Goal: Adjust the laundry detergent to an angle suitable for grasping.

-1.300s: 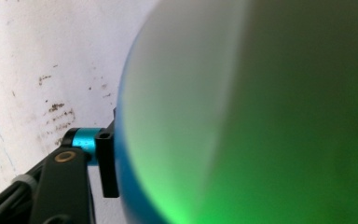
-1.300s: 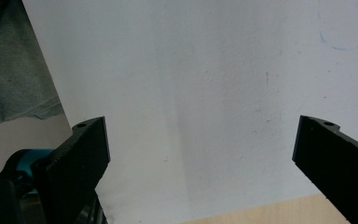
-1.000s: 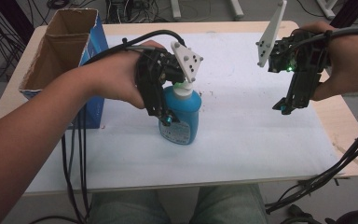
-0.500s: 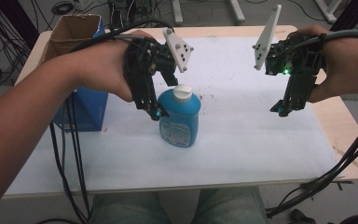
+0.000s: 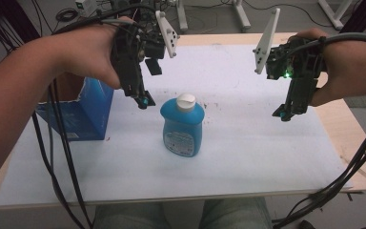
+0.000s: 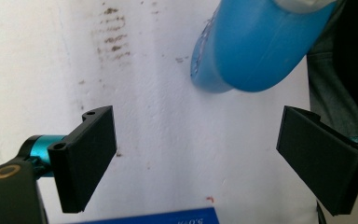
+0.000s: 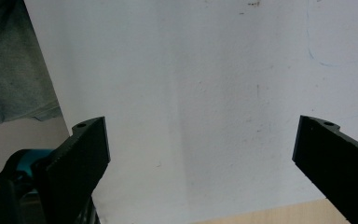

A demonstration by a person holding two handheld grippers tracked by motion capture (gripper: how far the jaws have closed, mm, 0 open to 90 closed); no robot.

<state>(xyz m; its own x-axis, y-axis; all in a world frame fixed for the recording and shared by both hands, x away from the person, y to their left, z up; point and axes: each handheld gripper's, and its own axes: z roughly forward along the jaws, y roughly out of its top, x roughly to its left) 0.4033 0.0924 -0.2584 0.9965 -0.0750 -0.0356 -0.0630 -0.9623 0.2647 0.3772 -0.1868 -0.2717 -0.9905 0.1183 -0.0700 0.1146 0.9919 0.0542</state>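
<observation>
On the white table sheet (image 5: 248,157) the blue bottle (image 5: 182,126) stands upright at frame centre, free of both tools: the left gripper (image 5: 142,101) hangs wide-jawed just upper-left, ready to grasp it, the right gripper (image 5: 283,115) spread, waiting far right.

- Centre of the white sheet (image 5: 248,157): a blue bottle (image 5: 182,125) stands upright, the sole obstacle in the middle; bare sheet lies on all its sides.
- Left edge: a blue cardboard box (image 5: 83,112) stands apart from the bottle, leaving a lane of bare sheet between them.
- Left gripper (image 5: 143,101), jaws spread and holding nothing, hangs over that lane, above and just left of the bottle's white cap (image 5: 186,100).
- Right half: open surface from bottle to table edge; the right gripper (image 5: 282,114), jaws wide apart, hangs above it, well apart from the bottle.
- Near edge: dark cables (image 5: 62,157) trail across the left corner.
</observation>
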